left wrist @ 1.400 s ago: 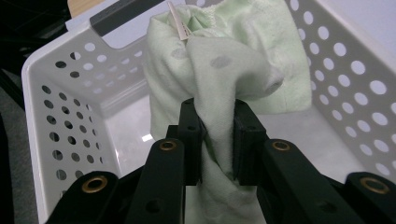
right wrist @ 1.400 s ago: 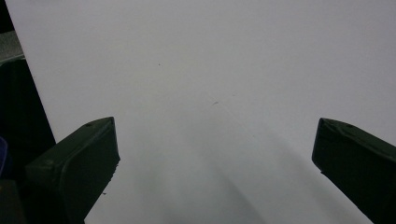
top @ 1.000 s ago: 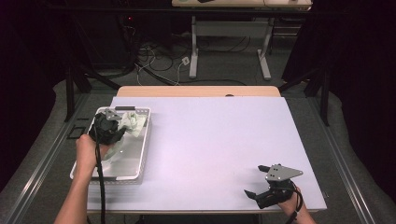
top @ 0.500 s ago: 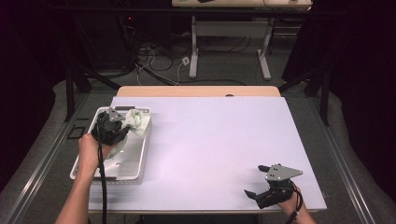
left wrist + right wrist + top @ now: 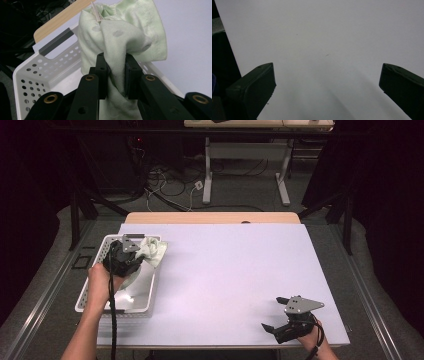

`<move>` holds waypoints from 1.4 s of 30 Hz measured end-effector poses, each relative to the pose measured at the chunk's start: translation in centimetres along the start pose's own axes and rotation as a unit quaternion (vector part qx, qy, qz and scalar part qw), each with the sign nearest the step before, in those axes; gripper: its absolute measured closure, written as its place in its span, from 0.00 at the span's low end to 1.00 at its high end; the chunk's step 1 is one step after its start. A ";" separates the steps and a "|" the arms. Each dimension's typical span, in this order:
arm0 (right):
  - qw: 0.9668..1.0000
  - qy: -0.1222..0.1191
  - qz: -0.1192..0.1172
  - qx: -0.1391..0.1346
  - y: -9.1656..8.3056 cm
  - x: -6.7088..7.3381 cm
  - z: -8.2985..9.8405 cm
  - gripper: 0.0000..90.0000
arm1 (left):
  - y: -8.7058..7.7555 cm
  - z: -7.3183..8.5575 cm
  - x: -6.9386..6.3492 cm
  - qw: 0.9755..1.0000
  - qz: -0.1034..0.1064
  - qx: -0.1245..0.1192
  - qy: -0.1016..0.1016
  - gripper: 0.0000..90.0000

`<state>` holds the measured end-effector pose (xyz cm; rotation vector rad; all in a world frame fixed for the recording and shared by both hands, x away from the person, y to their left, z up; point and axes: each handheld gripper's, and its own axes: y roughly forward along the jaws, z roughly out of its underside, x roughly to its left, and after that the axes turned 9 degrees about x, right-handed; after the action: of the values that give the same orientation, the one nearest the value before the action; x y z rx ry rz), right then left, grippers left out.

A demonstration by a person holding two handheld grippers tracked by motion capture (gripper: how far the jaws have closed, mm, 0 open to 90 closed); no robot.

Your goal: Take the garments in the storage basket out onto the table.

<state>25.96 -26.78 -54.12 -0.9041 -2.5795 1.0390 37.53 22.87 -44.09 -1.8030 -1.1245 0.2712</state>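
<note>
A rectangular wooden table (image 5: 212,217) carries a large pale lavender sheet (image 5: 225,275) that covers nearly all of its top, leaving a bare wood strip along the far edge. A white perforated plastic basket (image 5: 95,295) with a grey handle strip stands on the sheet's left side.

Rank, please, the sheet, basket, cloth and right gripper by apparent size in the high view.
1. Sheet, by far the largest.
2. Basket.
3. Right gripper and cloth look alike; the gripper sits nearer the camera, so I leave them unranked.
</note>
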 end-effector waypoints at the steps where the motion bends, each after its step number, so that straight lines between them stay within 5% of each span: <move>1: 1.000 0.000 -0.001 0.003 0.0 0.0 0.0 0.00 | -0.1 -0.1 -0.2 1.000 0.001 -0.002 0.002 0.85; 25: 1.000 -0.001 0.002 -0.003 0.0 0.0 0.0 0.00 | -1.8 -2.0 -3.1 0.998 0.007 -0.025 0.053 0.85; 42: 1.000 0.001 0.005 -0.011 0.0 0.1 0.1 0.00 | -2.1 -3.9 -4.7 0.996 0.026 -0.038 0.070 0.85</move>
<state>25.86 -26.80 -54.18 -0.9227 -2.5924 1.0132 36.14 17.07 -41.68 -1.8901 -1.0034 0.1311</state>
